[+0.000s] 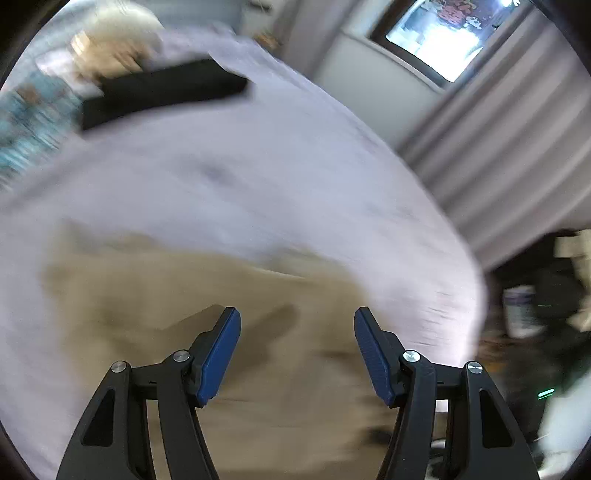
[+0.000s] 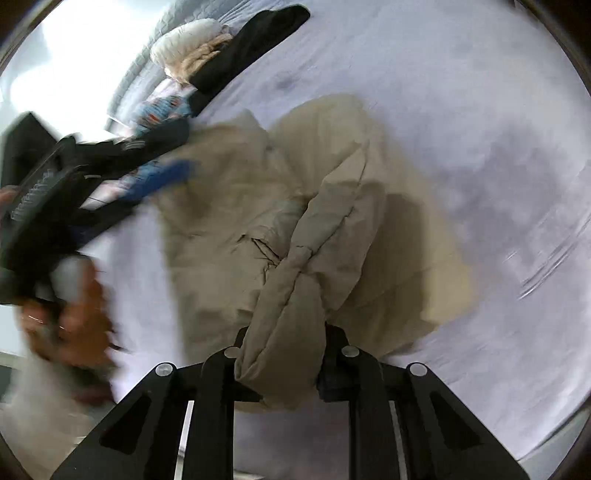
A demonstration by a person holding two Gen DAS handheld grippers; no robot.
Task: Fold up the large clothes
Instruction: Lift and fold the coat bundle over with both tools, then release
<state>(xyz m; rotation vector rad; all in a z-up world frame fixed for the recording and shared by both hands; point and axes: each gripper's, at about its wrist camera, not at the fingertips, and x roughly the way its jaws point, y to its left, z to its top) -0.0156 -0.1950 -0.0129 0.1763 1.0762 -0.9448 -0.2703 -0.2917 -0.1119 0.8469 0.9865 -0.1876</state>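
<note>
A beige padded jacket [image 2: 229,221] lies spread on a bed with a white sheet [image 2: 461,129]. My right gripper [image 2: 282,369] is shut on the jacket's sleeve [image 2: 306,266] and holds it up above the jacket's body. My left gripper [image 1: 297,350] is open and empty, hovering over the jacket [image 1: 184,314], which is blurred in the left wrist view. The left gripper also shows in the right wrist view [image 2: 159,177] at the left, over the jacket's far edge, blurred by motion.
A folded black garment [image 1: 162,90] lies at the far side of the bed, also in the right wrist view [image 2: 243,48], next to a cream pile [image 2: 192,44] and a patterned blue cloth [image 2: 162,107]. A curtain [image 1: 498,140] and window [image 1: 443,33] stand beyond the bed [image 1: 258,166].
</note>
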